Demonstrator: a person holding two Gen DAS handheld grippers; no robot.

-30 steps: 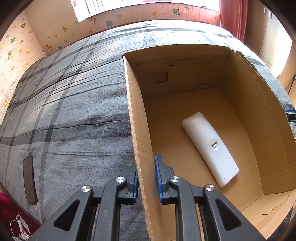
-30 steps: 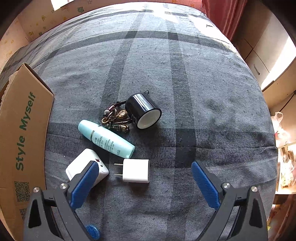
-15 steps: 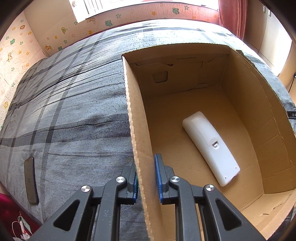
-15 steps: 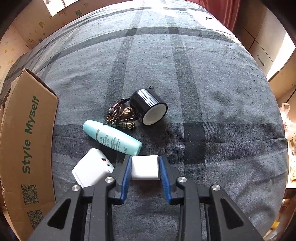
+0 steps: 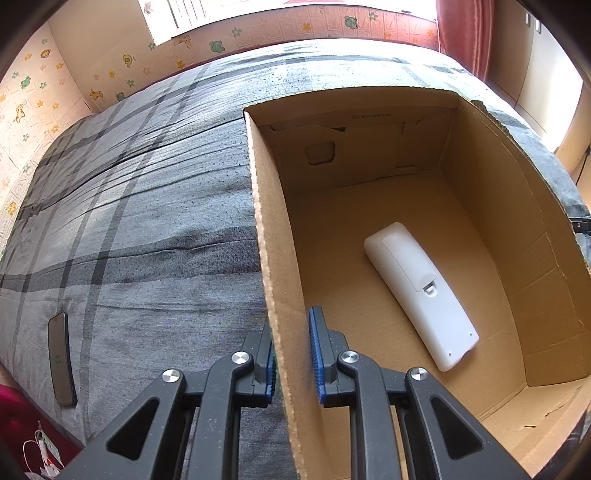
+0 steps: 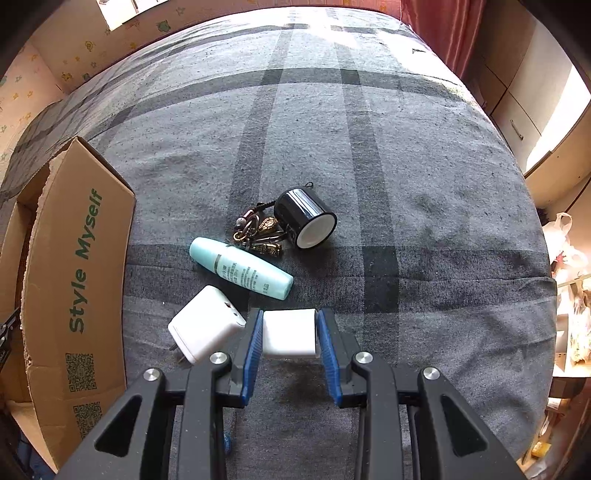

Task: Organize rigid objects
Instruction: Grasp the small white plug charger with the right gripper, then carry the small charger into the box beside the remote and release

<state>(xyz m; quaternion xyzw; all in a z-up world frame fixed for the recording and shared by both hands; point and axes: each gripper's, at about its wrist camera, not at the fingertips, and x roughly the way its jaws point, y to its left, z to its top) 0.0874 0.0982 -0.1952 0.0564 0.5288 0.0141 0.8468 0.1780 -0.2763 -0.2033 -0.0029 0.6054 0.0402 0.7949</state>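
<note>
My right gripper [image 6: 290,334] is shut on a small white charger cube [image 6: 290,332], held just above the grey plaid bedspread. Beside it lie a larger white charger [image 6: 205,328], a teal bottle [image 6: 242,267], a bunch of keys [image 6: 258,232] and a black cup [image 6: 304,216] on its side. My left gripper [image 5: 291,354] is shut on the left wall of the cardboard box [image 5: 271,258], one pad outside and one inside. A white remote [image 5: 419,291] lies face down on the box floor.
The same cardboard box [image 6: 79,280], printed "Style Myself", stands at the left of the right wrist view. A dark phone [image 5: 61,358] lies near the bed's left edge. Cabinets [image 6: 517,110] and a red curtain [image 6: 439,33] border the bed's right side.
The right gripper went from wide open to shut on the small white charger cube and lifted it slightly off the bedspread. The left gripper has kept its hold on the box wall.
</note>
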